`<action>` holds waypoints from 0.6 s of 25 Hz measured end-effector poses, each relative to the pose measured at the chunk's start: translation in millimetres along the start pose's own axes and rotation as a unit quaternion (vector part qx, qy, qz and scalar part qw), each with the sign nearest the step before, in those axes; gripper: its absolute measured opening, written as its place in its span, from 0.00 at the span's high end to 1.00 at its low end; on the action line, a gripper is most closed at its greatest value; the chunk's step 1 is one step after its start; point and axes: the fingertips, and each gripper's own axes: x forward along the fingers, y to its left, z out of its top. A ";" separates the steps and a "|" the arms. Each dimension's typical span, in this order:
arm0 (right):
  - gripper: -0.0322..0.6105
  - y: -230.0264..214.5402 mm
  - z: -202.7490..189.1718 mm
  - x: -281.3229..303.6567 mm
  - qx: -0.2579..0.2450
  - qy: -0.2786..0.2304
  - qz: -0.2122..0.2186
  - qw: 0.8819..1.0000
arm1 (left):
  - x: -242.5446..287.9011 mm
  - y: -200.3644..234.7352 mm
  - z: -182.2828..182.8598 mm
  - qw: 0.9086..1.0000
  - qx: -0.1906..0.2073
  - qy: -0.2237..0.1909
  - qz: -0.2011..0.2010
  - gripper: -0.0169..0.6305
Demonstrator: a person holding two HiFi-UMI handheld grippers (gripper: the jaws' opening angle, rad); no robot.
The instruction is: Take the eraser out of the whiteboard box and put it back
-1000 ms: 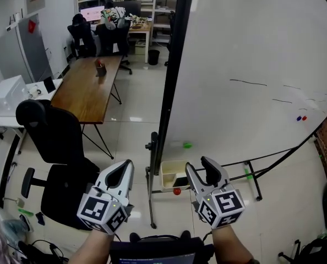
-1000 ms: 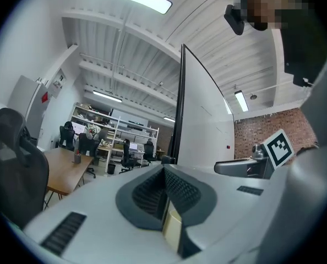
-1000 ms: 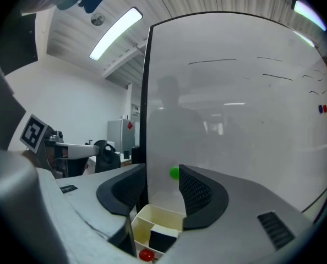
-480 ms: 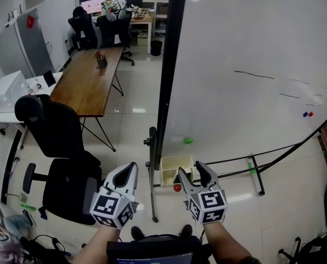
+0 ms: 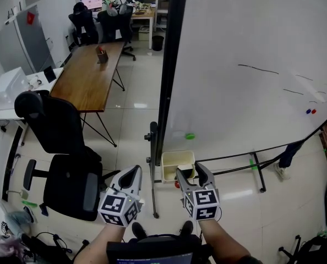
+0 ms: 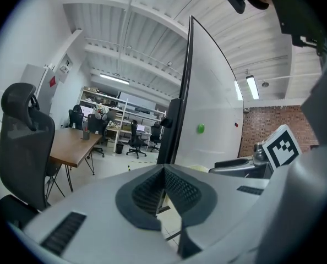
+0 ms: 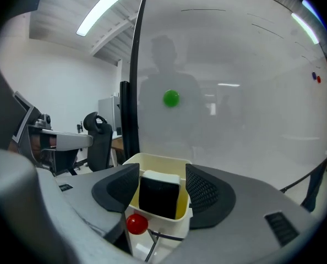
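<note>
A cream whiteboard box (image 7: 152,166) hangs at the foot of the whiteboard (image 5: 251,65), left of centre in the head view (image 5: 174,159). A black eraser (image 7: 159,197) with a white top stands upright inside it. My right gripper (image 7: 159,176) is level with the box and its jaws are opening. The eraser shows between them, and the pads do not touch it. A red knob (image 7: 136,223) sits below the box front. My left gripper (image 5: 131,175) hangs left of the box, shut and empty (image 6: 164,172).
The whiteboard's black post (image 5: 166,81) and stand feet (image 5: 152,202) rise just left of the box. A green magnet (image 5: 190,136) sticks to the board above it. A black office chair (image 5: 59,142) and a wooden table (image 5: 92,76) stand to the left.
Both grippers have sunk lower, and the right one has come close to the box. The right jaws have spread wider. The left jaws stay shut.
</note>
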 end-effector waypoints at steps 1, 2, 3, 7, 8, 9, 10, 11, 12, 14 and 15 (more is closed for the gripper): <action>0.51 -0.4 -1.4 0.8 0.000 0.001 0.000 1.000 | 0.6 0.9 -2.4 1.000 0.001 0.002 0.002 0.94; 0.50 -0.2 -2.7 1.6 0.000 0.002 0.000 1.000 | 1.1 1.7 -4.8 1.000 0.002 0.004 0.003 0.94; 0.50 0.6 -4.1 2.5 0.000 0.003 0.001 1.000 | 1.3 2.3 -7.2 1.000 0.002 0.007 0.004 0.94; 0.50 5.4 -10.4 5.9 -0.002 0.011 -0.001 1.000 | -1.1 2.5 -15.4 1.000 -0.010 0.017 0.001 0.94; 0.50 5.5 -12.1 6.8 -0.002 0.012 -0.004 1.000 | -1.8 2.6 -16.9 1.000 -0.012 0.018 0.001 0.94; 0.50 5.0 -13.8 7.8 -0.002 0.013 -0.008 1.000 | -2.4 2.9 -18.3 1.000 -0.012 0.019 0.000 0.94; 0.50 4.4 -15.4 8.8 -0.002 0.014 -0.012 1.000 | -2.8 3.0 -19.5 1.000 -0.013 0.019 0.000 0.94; 0.50 3.9 -16.6 9.5 -0.002 0.015 -0.016 1.000 | -3.1 3.1 -20.8 1.000 -0.013 0.020 -0.001 0.94; 0.50 3.7 -17.2 10.0 -0.004 0.015 -0.021 1.000 | -3.6 3.1 -21.9 1.000 -0.014 0.021 -0.001 0.94; 0.50 4.1 -17.9 10.6 -0.008 0.015 -0.030 0.999 | -5.6 3.4 -23.7 1.000 -0.016 0.022 -0.001 0.94; 0.50 4.3 -18.2 10.8 -0.009 0.016 -0.035 0.999 | -6.6 3.6 -24.3 1.000 -0.017 0.022 -0.001 0.94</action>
